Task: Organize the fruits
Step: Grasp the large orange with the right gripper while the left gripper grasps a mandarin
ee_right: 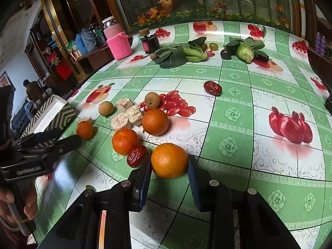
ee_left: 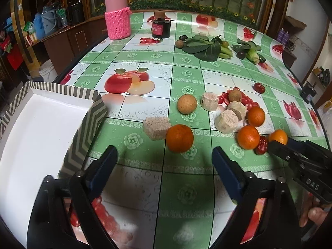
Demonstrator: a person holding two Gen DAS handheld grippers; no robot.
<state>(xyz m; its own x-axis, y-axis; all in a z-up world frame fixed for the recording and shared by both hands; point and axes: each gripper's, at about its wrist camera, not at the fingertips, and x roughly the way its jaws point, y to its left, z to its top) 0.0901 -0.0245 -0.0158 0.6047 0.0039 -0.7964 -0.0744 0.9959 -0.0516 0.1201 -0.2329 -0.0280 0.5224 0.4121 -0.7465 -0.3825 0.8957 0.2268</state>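
Note:
My right gripper (ee_right: 169,166) is shut on an orange (ee_right: 169,160) that rests on the tablecloth, with a red date (ee_right: 137,155) just beside its left finger. In the left wrist view the same gripper (ee_left: 280,143) comes in from the right around that orange (ee_left: 278,137). My left gripper (ee_left: 165,156) is open, nothing between its fingers. Another orange (ee_left: 179,138) lies just ahead of its tips, next to a pale cut chunk (ee_left: 157,127). Two more oranges (ee_left: 248,137) (ee_left: 256,116) lie between the two grippers. The chevron-patterned box (ee_left: 87,137) with a white inside stands at the left.
Two longans (ee_left: 187,104) (ee_left: 234,95), more pale chunks (ee_left: 226,121) and a second date (ee_left: 259,87) lie mid-table. Leafy greens (ee_left: 207,48), a dark jar (ee_left: 161,28) and a pink-sleeved bottle (ee_left: 117,20) stand at the back. A person's hand (ee_left: 315,215) holds the right gripper.

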